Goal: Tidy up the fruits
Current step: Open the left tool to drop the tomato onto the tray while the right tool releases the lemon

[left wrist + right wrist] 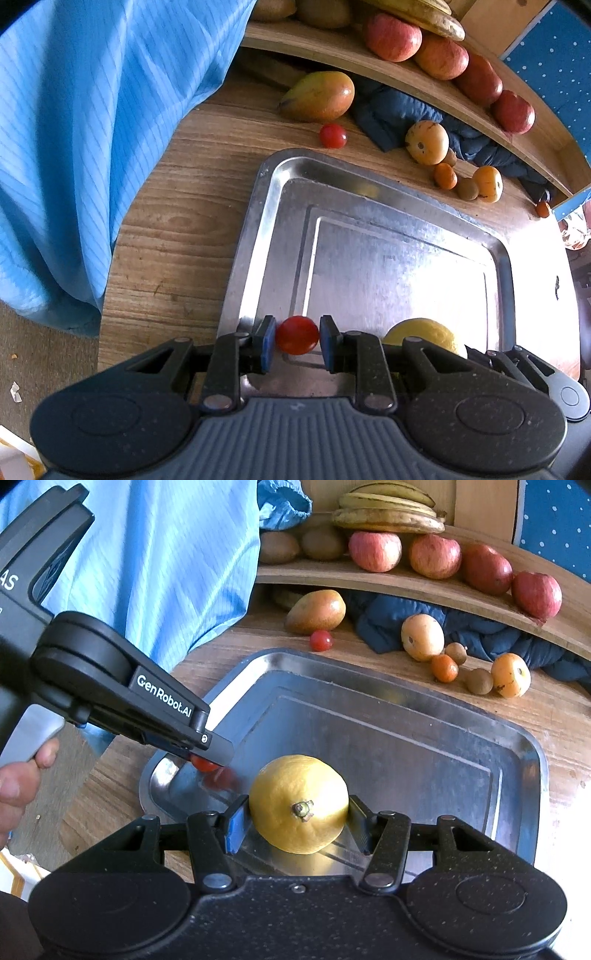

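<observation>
My left gripper (297, 341) is shut on a small red cherry tomato (297, 335), held just above the near left corner of the steel tray (369, 206). From the right wrist view the left gripper (207, 760) shows that tomato (204, 764) under its fingertips over the tray (369, 716). My right gripper (297, 818) is shut on a yellow lemon (299, 803), stem end facing the camera, low over the tray's near edge. The lemon (424, 334) shows at the right in the left wrist view.
A second cherry tomato (320, 640), a mango (316, 611), several small orange and brown fruits (445, 667) and a dark blue cloth (384, 624) lie beyond the tray. A wooden shelf (406, 587) carries apples, kiwis and bananas. A person's blue garment (166, 572) hangs left.
</observation>
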Demonstrator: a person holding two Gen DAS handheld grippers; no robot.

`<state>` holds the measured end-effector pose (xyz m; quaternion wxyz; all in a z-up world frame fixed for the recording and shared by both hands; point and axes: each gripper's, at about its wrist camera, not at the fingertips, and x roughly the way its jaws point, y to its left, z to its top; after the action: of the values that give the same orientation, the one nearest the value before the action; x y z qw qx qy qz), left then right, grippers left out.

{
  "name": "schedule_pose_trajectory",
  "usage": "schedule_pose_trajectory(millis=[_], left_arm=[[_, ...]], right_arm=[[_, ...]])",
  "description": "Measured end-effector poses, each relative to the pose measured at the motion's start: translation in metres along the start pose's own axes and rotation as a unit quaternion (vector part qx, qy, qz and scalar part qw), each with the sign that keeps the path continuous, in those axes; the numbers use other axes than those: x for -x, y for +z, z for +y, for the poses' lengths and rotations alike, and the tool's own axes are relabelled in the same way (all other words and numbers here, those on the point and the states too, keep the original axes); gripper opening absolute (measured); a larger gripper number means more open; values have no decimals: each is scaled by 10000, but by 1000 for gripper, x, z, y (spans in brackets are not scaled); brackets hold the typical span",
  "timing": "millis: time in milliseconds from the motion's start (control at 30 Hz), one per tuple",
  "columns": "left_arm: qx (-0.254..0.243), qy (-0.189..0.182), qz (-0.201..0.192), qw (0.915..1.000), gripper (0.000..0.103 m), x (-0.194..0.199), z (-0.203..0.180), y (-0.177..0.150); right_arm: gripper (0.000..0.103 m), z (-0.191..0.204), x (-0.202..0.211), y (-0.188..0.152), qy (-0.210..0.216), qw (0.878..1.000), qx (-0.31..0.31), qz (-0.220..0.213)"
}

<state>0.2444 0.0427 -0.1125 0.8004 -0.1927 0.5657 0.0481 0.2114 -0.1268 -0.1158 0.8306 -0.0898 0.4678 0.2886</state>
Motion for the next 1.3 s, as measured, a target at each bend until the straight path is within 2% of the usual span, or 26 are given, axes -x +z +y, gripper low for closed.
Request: schedule_pose_trajectory(millis=[333, 500, 633, 833, 1000, 1067, 1133, 1233, 1300], left_arm=[[62, 52, -13, 10000, 30, 3, 0, -5], [91, 98, -40, 9999, 37, 5, -1, -9], [69, 134, -84, 9999, 47, 8, -3, -12], [3, 218, -137, 9997, 62, 16, -5, -21], [-59, 328, -175, 9993, 77, 26, -5, -31], [-99, 364, -164, 9992, 88, 30, -5, -36], [-173, 469, -105, 9987, 95, 33, -6, -40], [-250, 624, -17, 9977, 98, 36, -6, -48], [-284, 722, 67, 9970, 101, 36, -6, -52]], right_arm=[[58, -1, 6, -5, -10, 10000, 4, -3], [58, -3, 12, -9, -32, 10000, 17, -39], [58, -4, 16, -13, -79, 9999, 0, -67], [64, -9, 26, -22, -182, 9997, -105, -124], [74, -12, 34, -28, -195, 9995, -149, -207], [78, -13, 37, -29, -190, 9994, -163, -241], [82, -14, 41, -32, -195, 9992, -189, -278], [87, -16, 47, -36, -219, 9990, -238, -312], [94, -18, 50, -40, -256, 9988, -272, -303]])
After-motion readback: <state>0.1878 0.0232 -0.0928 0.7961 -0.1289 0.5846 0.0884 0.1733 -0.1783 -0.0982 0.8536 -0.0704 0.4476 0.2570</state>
